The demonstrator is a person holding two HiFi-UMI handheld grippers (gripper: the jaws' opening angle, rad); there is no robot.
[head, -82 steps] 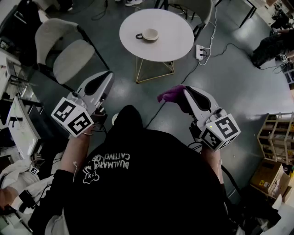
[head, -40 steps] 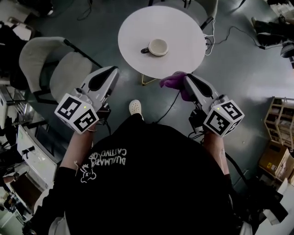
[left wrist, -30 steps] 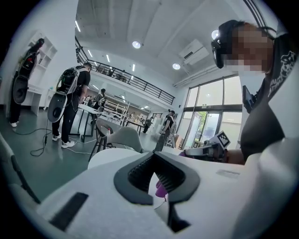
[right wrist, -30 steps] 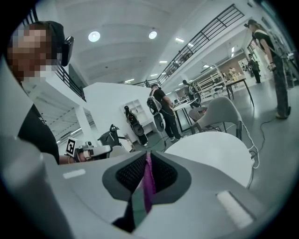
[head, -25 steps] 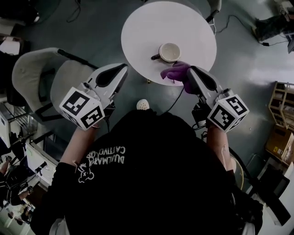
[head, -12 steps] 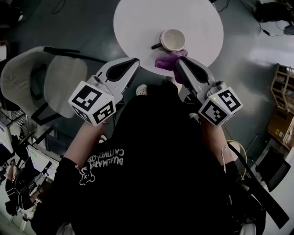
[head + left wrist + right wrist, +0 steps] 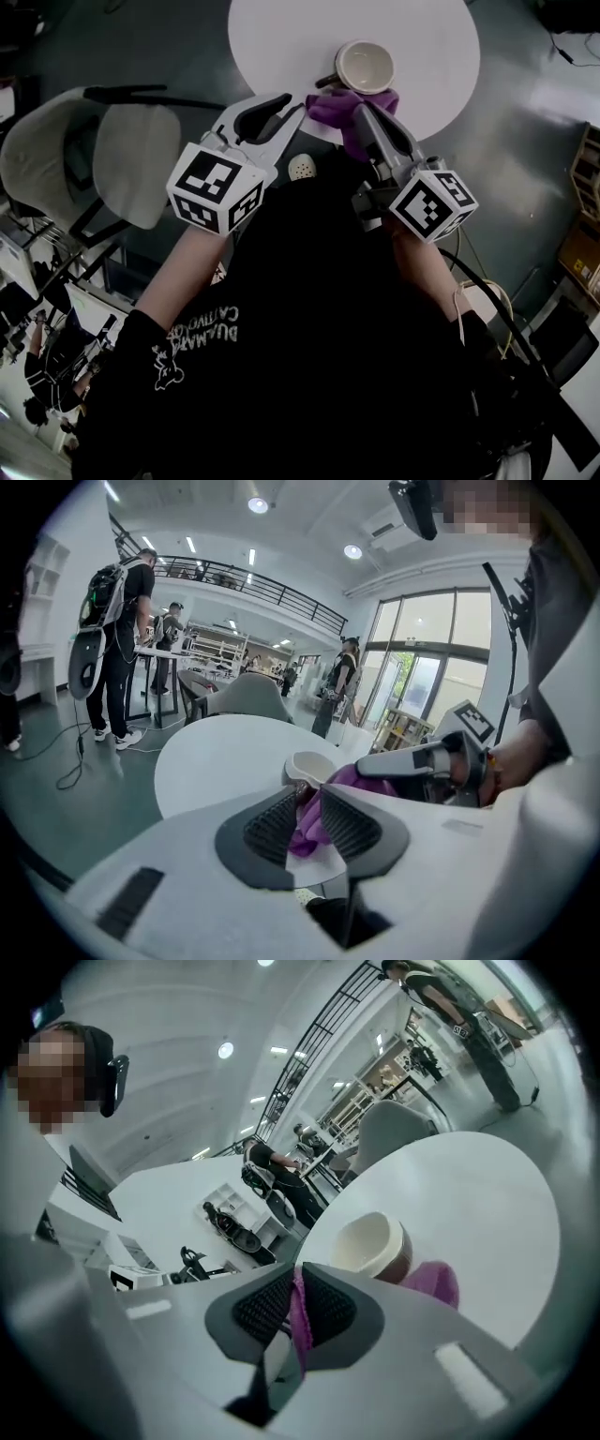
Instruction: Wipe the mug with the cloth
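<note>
Evidently no wiping has begun: the right claw [image 7: 298, 1286] pinches the purple cloth [image 7: 330, 105] just beside the mug [image 7: 366, 66] on the bench [image 7: 281, 37], while the left claw [image 7: 309, 810] is opening, the cloth showing unpressed in its gap.

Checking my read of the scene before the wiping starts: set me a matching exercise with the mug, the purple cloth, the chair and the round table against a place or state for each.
Things:
1. mug
2. purple cloth
3. chair
4. round table

Places or states:
A. clamped between the jaws of the right gripper
B. white top, bearing the mug
C. on the floor, left of the table in the head view
D. upright on the table, close beside the cloth

Pairs: 1-D, 2-A, 3-C, 4-B.
</note>
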